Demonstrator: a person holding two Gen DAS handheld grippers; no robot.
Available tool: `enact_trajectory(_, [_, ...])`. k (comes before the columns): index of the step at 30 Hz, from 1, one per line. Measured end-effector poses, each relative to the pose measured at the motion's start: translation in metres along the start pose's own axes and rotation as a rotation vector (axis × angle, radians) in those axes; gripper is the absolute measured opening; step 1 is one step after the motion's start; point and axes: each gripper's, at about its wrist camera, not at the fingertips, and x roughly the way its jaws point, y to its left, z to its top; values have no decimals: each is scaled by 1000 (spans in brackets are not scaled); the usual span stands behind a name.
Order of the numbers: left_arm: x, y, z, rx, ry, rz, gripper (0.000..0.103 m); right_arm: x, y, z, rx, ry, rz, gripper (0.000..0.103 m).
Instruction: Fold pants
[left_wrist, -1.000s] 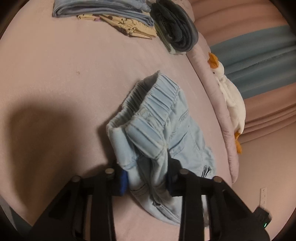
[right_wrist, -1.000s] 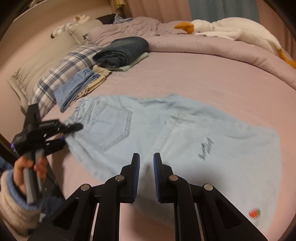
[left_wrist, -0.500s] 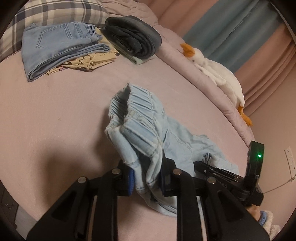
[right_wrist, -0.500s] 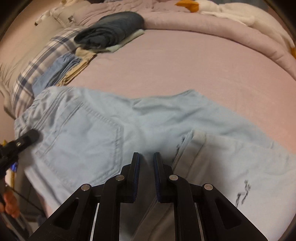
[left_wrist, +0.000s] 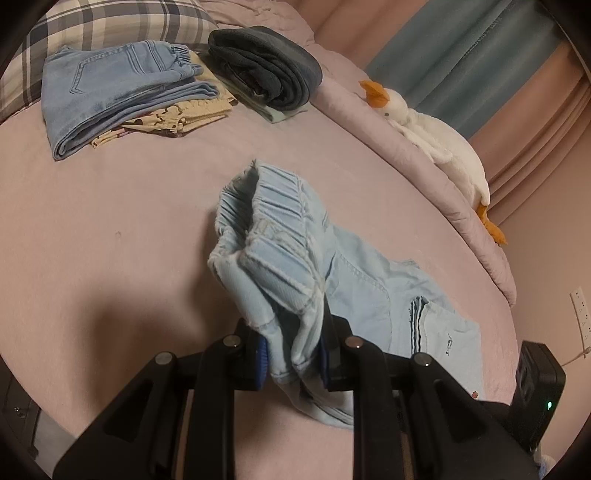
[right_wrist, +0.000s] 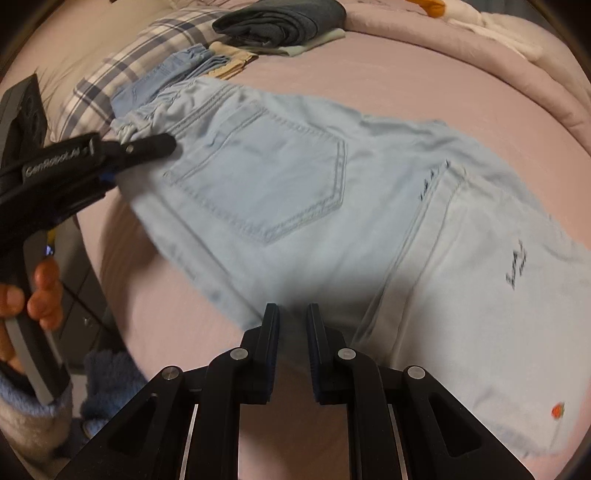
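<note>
left gripper jaws clamped on pants waistband; right gripper jaws nearly together over pants, grip unclear; pants on bed

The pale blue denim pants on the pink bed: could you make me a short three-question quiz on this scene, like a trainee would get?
1. True or false: the left gripper is shut on the elastic waistband of the pale blue denim pants.
2. Which toy lies along the rolled pink quilt: A) brown bear, B) white plush goose, C) grey rabbit?
3. Fill in: the right gripper's fingers have a small ___ between them, holding nothing.

Key: 1 true; 2 B; 3 gap.
</note>
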Motion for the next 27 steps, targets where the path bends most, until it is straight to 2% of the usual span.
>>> enact_trajectory(6, [4, 1, 0, 5, 20, -4, 21, 2, -6, -10, 23, -19, 3, 14])
enact_trajectory(11, [0, -5, 3, 19, 12, -15, 20, -7, -3, -3, 47, -27, 17, 14])
enact_trajectory(15, [-12, -22, 10, 66, -19, -40, 20, -39, -13, -6, 73, -115, 53, 14])
enact_trajectory(17, [-16, -33, 12, 94, -32, -51, 20, -53, -24, -8, 106, -156, 57, 18])
enact_trajectory(19, [-19, -45, 14, 119, -41, -69, 20, -63, -39, -12, 148, -198, 68, 33])
enact_trajectory(20, [-21, -49, 14, 129, -44, -75, 20, -66, -47, -14, 175, -208, 66, 36])
enact_trajectory(27, [-22, -100, 15, 236, -53, -133, 20, -61, -96, -37, 414, -242, 124, 38])
